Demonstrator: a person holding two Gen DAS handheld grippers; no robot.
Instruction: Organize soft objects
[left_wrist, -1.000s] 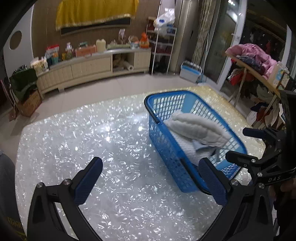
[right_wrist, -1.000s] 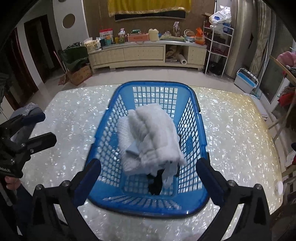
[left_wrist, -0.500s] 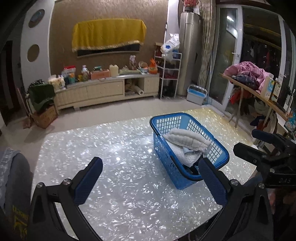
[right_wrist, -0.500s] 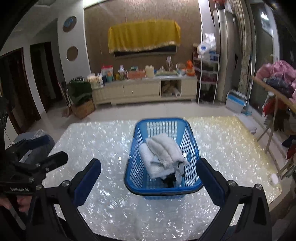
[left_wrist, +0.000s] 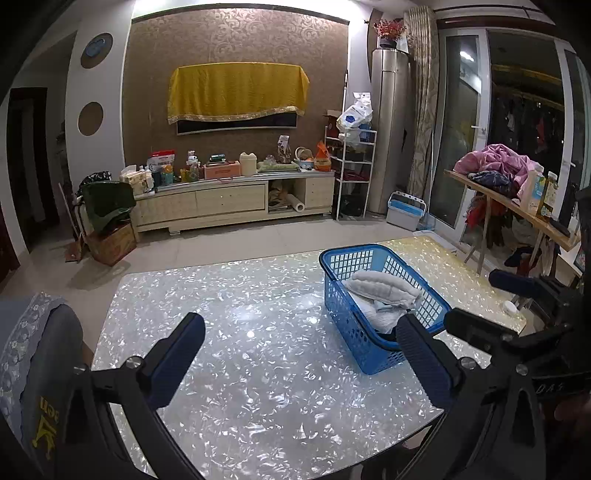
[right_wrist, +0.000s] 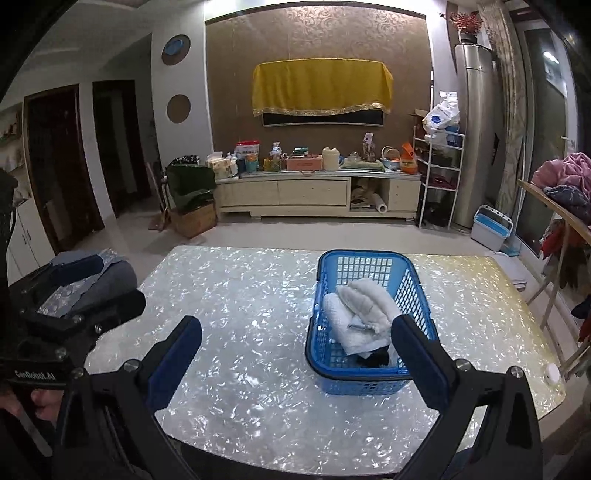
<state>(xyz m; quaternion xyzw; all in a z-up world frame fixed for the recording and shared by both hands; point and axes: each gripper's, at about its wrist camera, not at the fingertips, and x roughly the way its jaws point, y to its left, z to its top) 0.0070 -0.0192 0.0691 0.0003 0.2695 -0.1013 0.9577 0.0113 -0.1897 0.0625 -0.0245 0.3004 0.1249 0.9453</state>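
Note:
A blue plastic basket (left_wrist: 341, 304) (right_wrist: 421, 295) stands on the shiny pearl-patterned table (left_wrist: 240, 332) (right_wrist: 240, 302), right of centre. Folded white quilted cloths (left_wrist: 382, 286) (right_wrist: 364, 301) lie inside it, over a dark item (right_wrist: 375, 357) at the near end. My left gripper (left_wrist: 301, 350) hangs open above the table's near edge, nothing between its fingers. My right gripper (right_wrist: 297, 347) is open and empty too, held back from the basket's near end. Each gripper shows at the edge of the other's view.
A grey-blue chair back (left_wrist: 33, 343) (right_wrist: 99, 277) stands at the table's left side. A small white cap (right_wrist: 551, 372) lies near the table's right edge. A wooden rack with piled clothes (left_wrist: 491, 166) is to the right, a low cabinet (right_wrist: 314, 192) behind.
Both grippers have pulled back and up from the basket, which now looks smaller and farther. Both stay open. The cloths in the basket have not moved.

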